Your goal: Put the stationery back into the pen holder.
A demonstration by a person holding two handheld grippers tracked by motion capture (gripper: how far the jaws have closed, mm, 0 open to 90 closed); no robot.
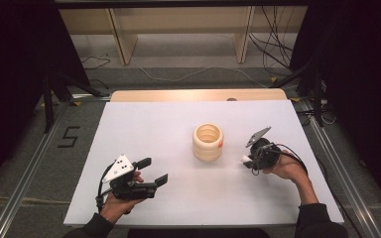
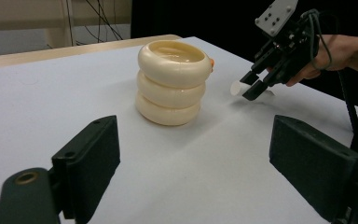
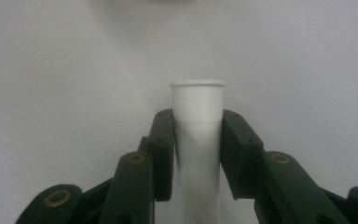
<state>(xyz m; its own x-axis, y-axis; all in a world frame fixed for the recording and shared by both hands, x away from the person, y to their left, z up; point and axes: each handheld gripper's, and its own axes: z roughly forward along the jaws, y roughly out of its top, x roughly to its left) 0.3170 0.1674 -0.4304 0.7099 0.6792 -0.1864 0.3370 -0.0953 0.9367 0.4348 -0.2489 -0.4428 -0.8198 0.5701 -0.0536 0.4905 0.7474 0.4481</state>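
A cream pot (image 1: 208,142) shaped like three stacked rings stands upright near the middle of the white table (image 1: 154,124), with a small orange bit (image 1: 220,144) on its right side. To its right, my right gripper (image 1: 248,161) is shut on a white tube (image 1: 246,159) held low over the table. In the right gripper view both pads press the white tube (image 3: 198,105) just below its rimmed end. My left gripper (image 1: 154,171) stands open and holds nothing at the front left. From the left gripper view, the pot (image 2: 171,83) lies ahead and the right gripper (image 2: 251,86) holds the tube (image 2: 239,87).
A wooden strip (image 1: 198,95) runs along the table's far edge. Behind it are wooden shelf legs (image 1: 121,42) and loose cables (image 1: 273,44) on the floor. Metal rails (image 1: 25,173) flank the table, and a "5" mark (image 1: 68,136) is on the floor at left.
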